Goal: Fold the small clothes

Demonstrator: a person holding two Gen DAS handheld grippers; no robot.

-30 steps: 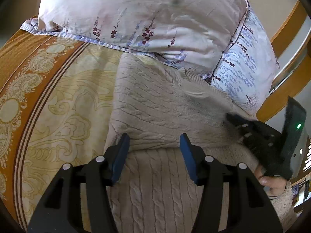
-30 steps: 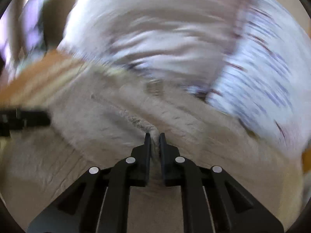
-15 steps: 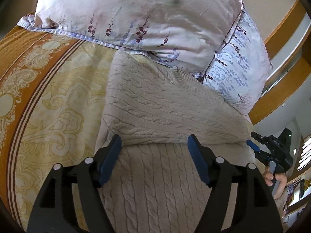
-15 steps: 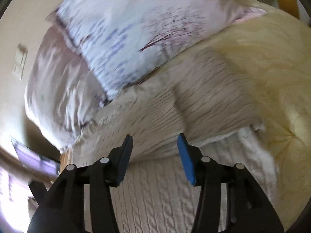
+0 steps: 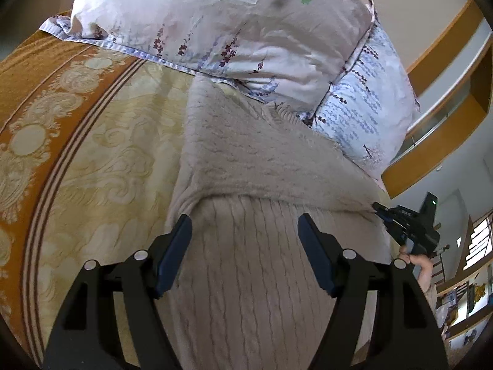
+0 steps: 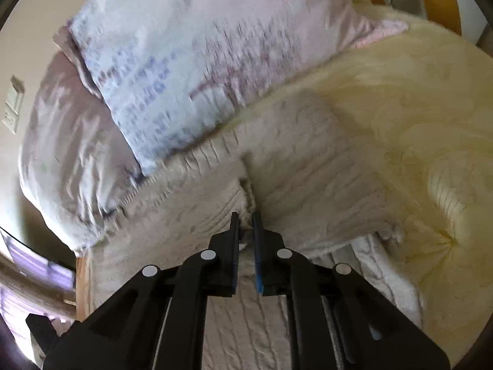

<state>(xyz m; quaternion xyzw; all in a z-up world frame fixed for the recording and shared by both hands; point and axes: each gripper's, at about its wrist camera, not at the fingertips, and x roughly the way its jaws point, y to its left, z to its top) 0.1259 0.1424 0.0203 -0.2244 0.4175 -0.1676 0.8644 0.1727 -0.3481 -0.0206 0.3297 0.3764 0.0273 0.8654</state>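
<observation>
A beige cable-knit sweater lies on the bed, its upper part folded across the body. My left gripper is open and empty, hovering over the sweater just below the fold edge. My right gripper is shut on a pinch of the folded sweater layer. It also shows in the left wrist view at the sweater's right edge, held by a hand.
Two floral pillows lie against the sweater's far end. The bedspread is yellow and orange with ornate patterns. A wooden window frame stands at the right.
My right gripper was open half a second ago and has now shut on the folded sweater layer at its right edge. My left gripper has opened wider and stays above the sweater.
</observation>
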